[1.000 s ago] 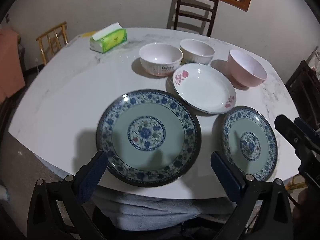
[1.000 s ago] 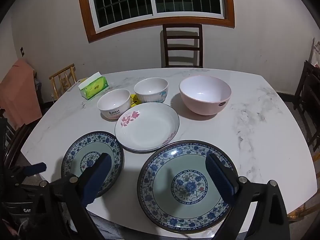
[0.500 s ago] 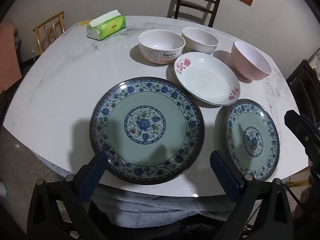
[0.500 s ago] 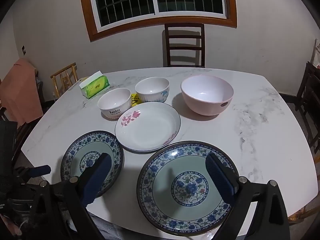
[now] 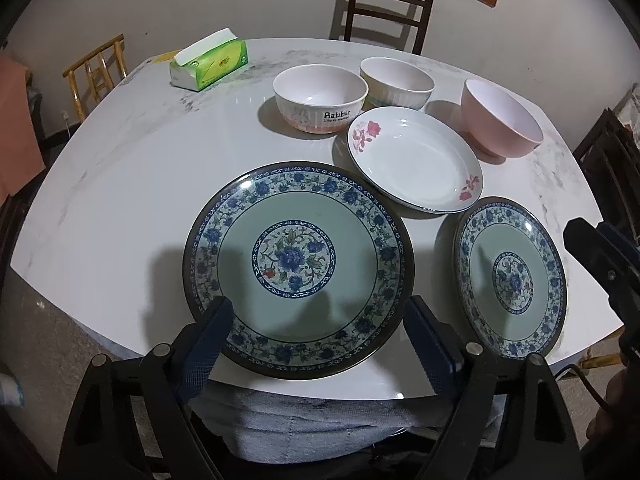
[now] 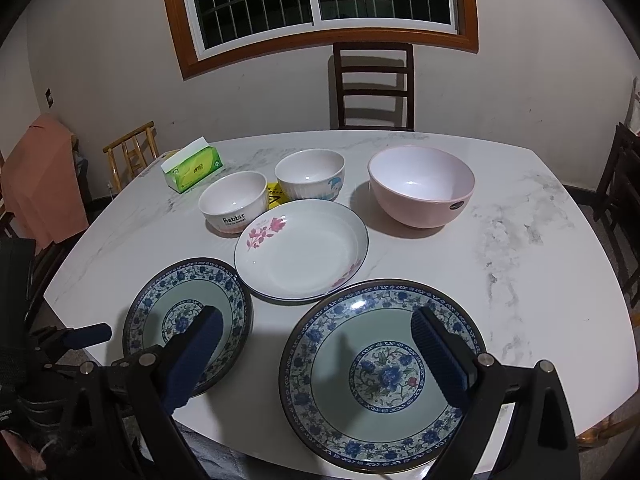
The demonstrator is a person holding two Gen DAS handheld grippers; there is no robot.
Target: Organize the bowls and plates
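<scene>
Two blue-flowered plates lie at the table's near edge. My left gripper (image 5: 319,308) stands open just above the near rim of the left blue plate (image 5: 298,240), holding nothing. The right blue plate (image 5: 512,280) lies beside it. In the right wrist view my right gripper (image 6: 317,316) is open and empty over the right blue plate (image 6: 384,376), with the left blue plate (image 6: 168,304) beside it. A white plate with pink flowers (image 6: 300,252) sits behind them. Farther back stand the Rabbit bowl (image 6: 234,204), a ribbed white bowl (image 6: 310,174) and a larger pink bowl (image 6: 420,188).
A green tissue box (image 6: 192,168) sits at the back left of the white marble table (image 6: 540,260). Chairs stand around it: a dark one (image 6: 374,84) behind, a yellow one (image 6: 130,152) at left. A person's grey-clad lap (image 5: 320,420) is under the near edge.
My left gripper has moved closer to the left blue plate, which now fills more of its view. The right gripper has hardly shifted. No dish has moved.
</scene>
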